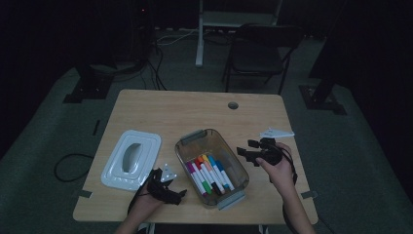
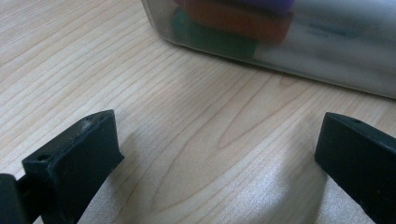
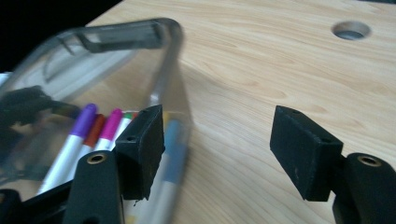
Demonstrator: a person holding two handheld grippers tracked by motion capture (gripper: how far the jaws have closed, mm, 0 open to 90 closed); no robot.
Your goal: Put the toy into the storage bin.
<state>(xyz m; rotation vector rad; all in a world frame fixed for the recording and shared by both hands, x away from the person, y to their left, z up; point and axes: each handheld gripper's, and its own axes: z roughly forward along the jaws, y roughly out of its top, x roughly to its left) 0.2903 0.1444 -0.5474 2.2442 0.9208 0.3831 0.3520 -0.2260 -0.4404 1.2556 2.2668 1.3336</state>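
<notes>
A clear plastic bin [image 1: 204, 143] stands at the middle front of the wooden table and holds several coloured markers [image 1: 210, 175] lying side by side. Its white lid [image 1: 131, 158] lies upside down to the left. My left gripper [image 1: 178, 195] rests low on the table just left of the bin's near corner, jaws open over bare wood [image 2: 215, 154], facing the bin wall [image 2: 327, 60]. My right gripper [image 1: 246, 148] hovers at the bin's right side, open [image 3: 219, 144], with one jaw over the bin's rim [image 3: 173, 60] near the markers [image 3: 84, 135] and nothing between the jaws.
A round cable hole [image 1: 233, 105] sits near the table's far edge. Beyond the table stand a dark folding chair [image 1: 258, 53] and a white desk leg [image 1: 199, 34] on carpet. Bare wood lies right of the bin [image 3: 289, 70].
</notes>
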